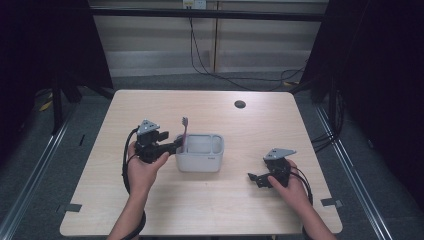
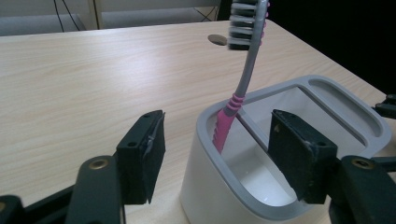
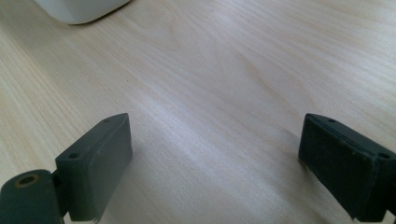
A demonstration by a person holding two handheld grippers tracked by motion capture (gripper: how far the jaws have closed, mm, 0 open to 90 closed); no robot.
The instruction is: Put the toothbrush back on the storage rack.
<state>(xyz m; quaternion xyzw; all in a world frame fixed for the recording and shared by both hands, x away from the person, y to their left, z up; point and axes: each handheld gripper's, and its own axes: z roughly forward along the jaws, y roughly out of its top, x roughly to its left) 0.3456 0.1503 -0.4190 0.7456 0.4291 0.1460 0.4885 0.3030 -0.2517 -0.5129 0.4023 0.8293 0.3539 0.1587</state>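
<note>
One light wood table (image 1: 215,200) carries everything here, with a single dark round hole (image 1: 240,104) in its top toward the far edge, well beyond the holder. One white holder (image 1: 199,154) with a grey rim stands near the middle of the table; the left gripper view shows it has two compartments, a large one nearer the camera and a narrow slot at the far end, a split that reads only faintly from the high view. One toothbrush (image 1: 184,134) stands in the holder's large compartment, leaning against the rim at the end nearest the left gripper, bristles up. The left gripper view gives its colours: pink lower handle, grey neck, dark and light bristles (image 2: 243,25).

Two grippers are in play, one in each of the person's hands. The left gripper (image 1: 176,146) sits at the holder's left end; in its own view the jaws stand wide apart, one outside the holder wall and the other over the large compartment, with the toothbrush handle between them and touching neither. The right gripper (image 1: 255,178) is to the right of the holder and nearer the person, well apart from it. Its own view shows the jaws spread wide over bare wood, clasping nothing, with a corner of the holder (image 3: 79,10) at the top left.
</note>
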